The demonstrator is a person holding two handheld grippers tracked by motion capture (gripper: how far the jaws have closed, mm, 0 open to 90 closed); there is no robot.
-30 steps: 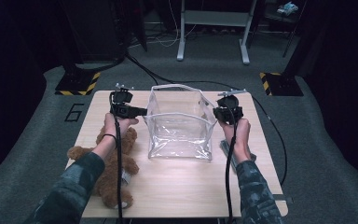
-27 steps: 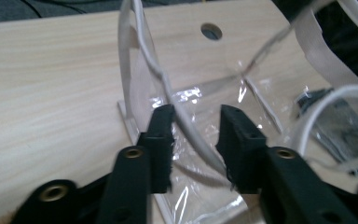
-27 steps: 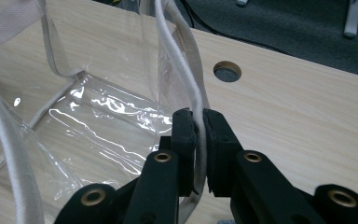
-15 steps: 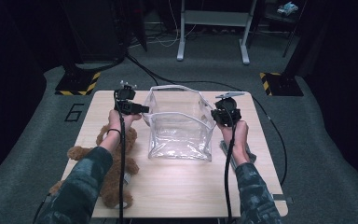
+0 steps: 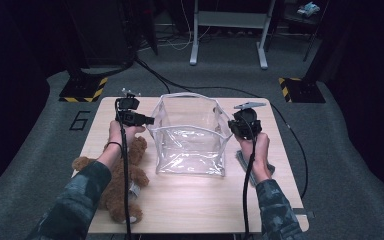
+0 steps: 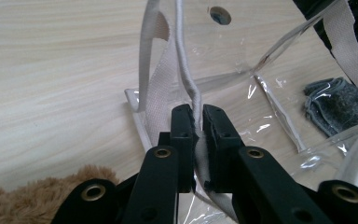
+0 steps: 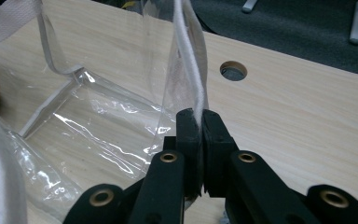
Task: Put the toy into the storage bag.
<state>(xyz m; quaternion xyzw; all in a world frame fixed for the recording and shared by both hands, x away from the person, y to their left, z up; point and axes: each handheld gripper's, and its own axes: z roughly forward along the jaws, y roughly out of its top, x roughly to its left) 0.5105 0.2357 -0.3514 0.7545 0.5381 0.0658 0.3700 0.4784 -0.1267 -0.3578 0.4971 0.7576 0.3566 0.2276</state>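
A clear plastic bag (image 5: 190, 150) with white trim stands open-mouthed in the middle of the wooden table (image 5: 200, 205). My left gripper (image 5: 150, 120) is at its left rim. In the left gripper view the jaws have just been closing, and the gripper (image 6: 197, 114) is shut on the white rim cord (image 6: 186, 74) that runs between them. My right gripper (image 5: 230, 127) is at the right rim. In the right gripper view this gripper (image 7: 199, 116) is shut on the rim trim (image 7: 189, 56).
A brown teddy bear (image 5: 120, 185) lies on the table's near left under my left forearm; its fur (image 6: 37, 196) sits close below the left jaws. A grey cloth (image 5: 245, 162) lies by my right hand. The table has a round hole (image 7: 233, 71).
Both hands stay at the bag's sides. The left forearm has shifted a little over the bear. The bag stands as before.
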